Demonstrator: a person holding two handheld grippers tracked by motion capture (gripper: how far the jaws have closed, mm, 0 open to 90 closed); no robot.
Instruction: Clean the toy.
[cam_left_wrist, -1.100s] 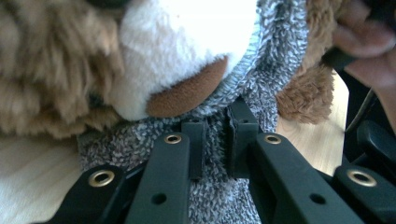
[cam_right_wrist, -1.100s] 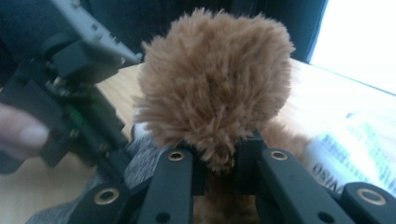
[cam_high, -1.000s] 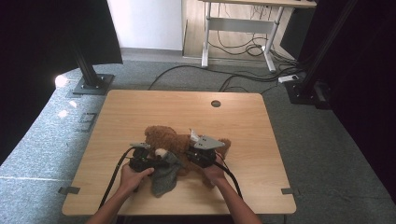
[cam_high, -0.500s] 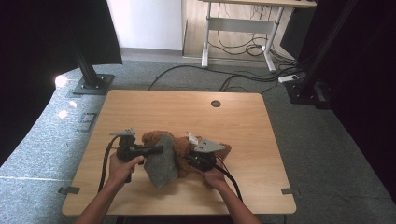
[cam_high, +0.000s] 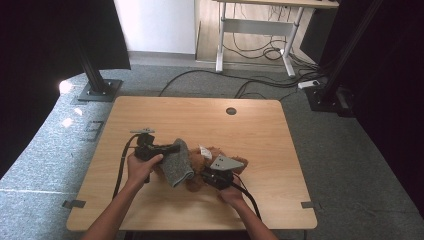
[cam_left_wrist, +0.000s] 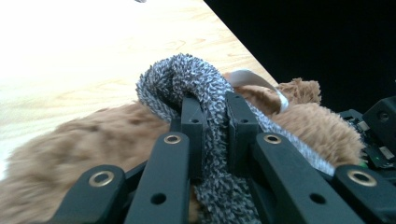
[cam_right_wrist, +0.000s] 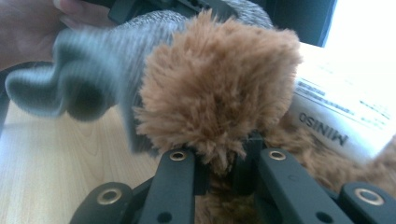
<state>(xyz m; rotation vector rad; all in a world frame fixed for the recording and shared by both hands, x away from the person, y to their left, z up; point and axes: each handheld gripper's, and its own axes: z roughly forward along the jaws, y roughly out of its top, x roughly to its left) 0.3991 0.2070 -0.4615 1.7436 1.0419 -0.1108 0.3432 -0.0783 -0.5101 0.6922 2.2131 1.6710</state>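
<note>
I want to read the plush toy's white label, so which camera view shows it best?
The right gripper view: the white label is large there, its print reading MINISO, beside the brown plush toy. In the left gripper view it is a pale strip seen edge-on behind the grey cloth. In the high view it is a tiny white patch.

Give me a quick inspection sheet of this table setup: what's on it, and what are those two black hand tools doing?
Surface: wooden table, with a round hole near the far edge.
Job's things: brown plush toy with a white tag; grey sock draped over it.
Clutter: nothing seen.
Grippers: left gripper shut on the grey sock; right gripper shut on the brown plush toy.
Cables: one trails from each gripper; more lie on the floor.
Surroundings: grey carpet, dark stands, a desk frame behind.
</note>
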